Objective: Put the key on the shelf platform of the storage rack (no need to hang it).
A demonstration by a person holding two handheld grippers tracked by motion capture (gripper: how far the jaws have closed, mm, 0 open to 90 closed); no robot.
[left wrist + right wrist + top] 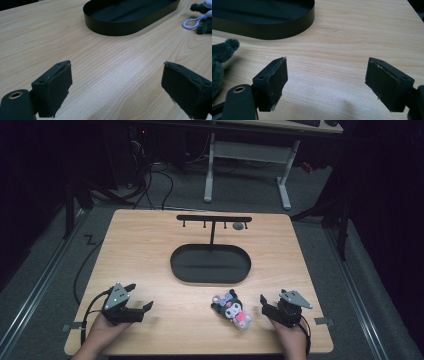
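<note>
While both grippers' fingers (274, 82) spread, fuzzy plush toy (232, 310) lies beside oval black tray (210, 264).

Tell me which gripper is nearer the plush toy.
The right gripper: it rests just beside the plush toy, jaws open and empty, while the left gripper sits far across the table.

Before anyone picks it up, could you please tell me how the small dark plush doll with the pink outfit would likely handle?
The small dark plush doll with the pink outfit looks soft, so probably light and squashy. Lying flat, it seems unlikely to roll. Its white loop would likely flop.
</note>
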